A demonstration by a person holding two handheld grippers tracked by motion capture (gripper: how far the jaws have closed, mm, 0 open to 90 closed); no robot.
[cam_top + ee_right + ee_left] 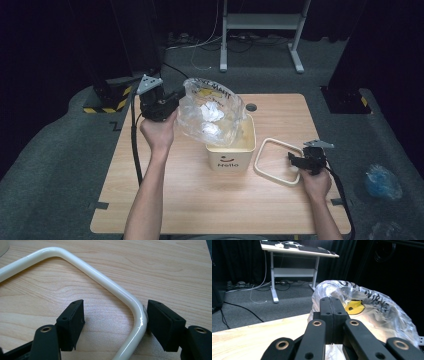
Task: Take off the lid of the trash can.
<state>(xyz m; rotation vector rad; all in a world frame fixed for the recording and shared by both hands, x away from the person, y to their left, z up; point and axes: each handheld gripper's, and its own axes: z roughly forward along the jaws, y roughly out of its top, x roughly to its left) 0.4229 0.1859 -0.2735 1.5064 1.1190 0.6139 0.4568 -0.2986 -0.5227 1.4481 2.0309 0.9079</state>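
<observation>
On the light wooden desk (165,200) stands a small cream plastic bin with a smiling face and a word printed on its front (231,157), roughly in the middle of the desktop. Above its open top, tilted toward the left, hangs a crumpled clear plastic bag with black lettering and a yellow smiley print (212,112); its lower end dips into or just over the bin's mouth, and pale crumpled material shows through the film.

The left tool (172,100), held in the person's left hand (159,131), sits raised above the desk's left rear part. In the left gripper view its two black jaws are pressed flat together, pinching the edge of the bag (372,312), which billows out behind them.

To the right of the bin, a cream rounded-rectangle ring frame (277,162) lies flat on the desk, close beside the bin. The right tool (295,161), held in the person's right hand (315,182), is low at the frame's right side. In the right gripper view its jaws stand apart, straddling a rounded corner of the frame (112,288); the right jaw pad touches the frame's tube while the left pad stays clear of it.
</observation>
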